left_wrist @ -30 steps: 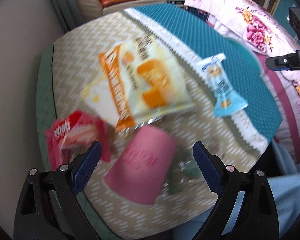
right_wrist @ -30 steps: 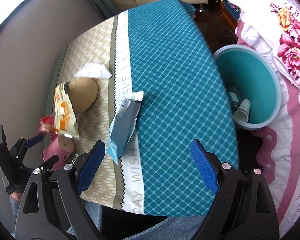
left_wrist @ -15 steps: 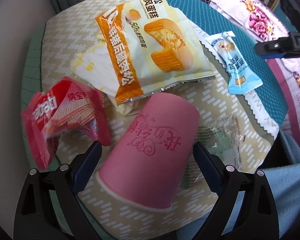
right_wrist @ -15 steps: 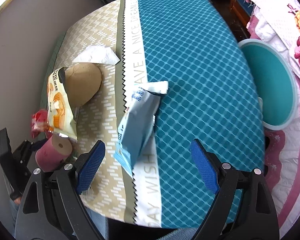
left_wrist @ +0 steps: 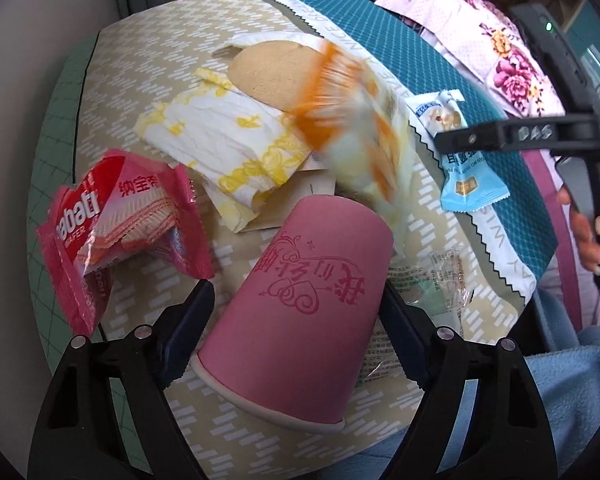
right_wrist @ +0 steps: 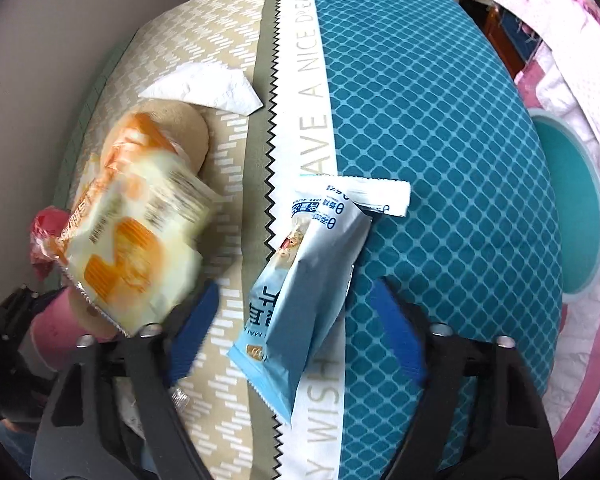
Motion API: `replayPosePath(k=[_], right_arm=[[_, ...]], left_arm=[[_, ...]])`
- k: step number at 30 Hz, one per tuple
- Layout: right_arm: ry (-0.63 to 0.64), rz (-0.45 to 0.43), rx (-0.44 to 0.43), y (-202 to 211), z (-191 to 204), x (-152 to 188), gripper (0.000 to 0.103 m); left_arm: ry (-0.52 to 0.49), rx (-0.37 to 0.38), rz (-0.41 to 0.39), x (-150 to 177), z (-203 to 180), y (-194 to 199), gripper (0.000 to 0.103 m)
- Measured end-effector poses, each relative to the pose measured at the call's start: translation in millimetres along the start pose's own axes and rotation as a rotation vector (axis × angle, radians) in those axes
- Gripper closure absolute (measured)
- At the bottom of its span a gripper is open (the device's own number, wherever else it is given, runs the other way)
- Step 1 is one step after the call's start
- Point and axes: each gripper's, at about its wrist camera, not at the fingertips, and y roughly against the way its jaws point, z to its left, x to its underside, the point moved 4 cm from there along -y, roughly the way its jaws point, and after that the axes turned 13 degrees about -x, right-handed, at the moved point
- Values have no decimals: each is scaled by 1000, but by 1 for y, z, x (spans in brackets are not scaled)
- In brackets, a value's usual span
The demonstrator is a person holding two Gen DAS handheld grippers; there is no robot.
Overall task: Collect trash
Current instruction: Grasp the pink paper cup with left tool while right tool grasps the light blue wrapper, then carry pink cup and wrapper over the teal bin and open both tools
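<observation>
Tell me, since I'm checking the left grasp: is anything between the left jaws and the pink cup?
Nothing visible. The pink cup lies on its side directly between the open jaws of the left gripper. The red wafer wrapper sits off to the left, apart.

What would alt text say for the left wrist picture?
A pink paper cup lies on its side between the open jaws of the left gripper. Around it on the patterned tablecloth lie a red wafer wrapper, a blurred orange-and-white snack bag and a light blue sachet.
</observation>
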Motion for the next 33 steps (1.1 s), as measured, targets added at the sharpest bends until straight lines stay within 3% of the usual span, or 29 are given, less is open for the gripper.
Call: replayPosePath(k=[1,7,15,21,33], right_arm=[[8,6,-2,-4,2,0,55],[56,-49,-5,1,14,3,81],[-2,-129,-72,39,7,5,82],[-23,-190,-108,76,-20,5,82],[-104,-347,-150,143,-77,0,82]], left_arm=[[8,1,0,0,2,1,20],[30,-3,-11,2,11,13,20],[57,-14,-59,-12,4,39,20],[60,-8,-120,-32,-11,64,20],[6,20,-173,-106,-81,69,20]])
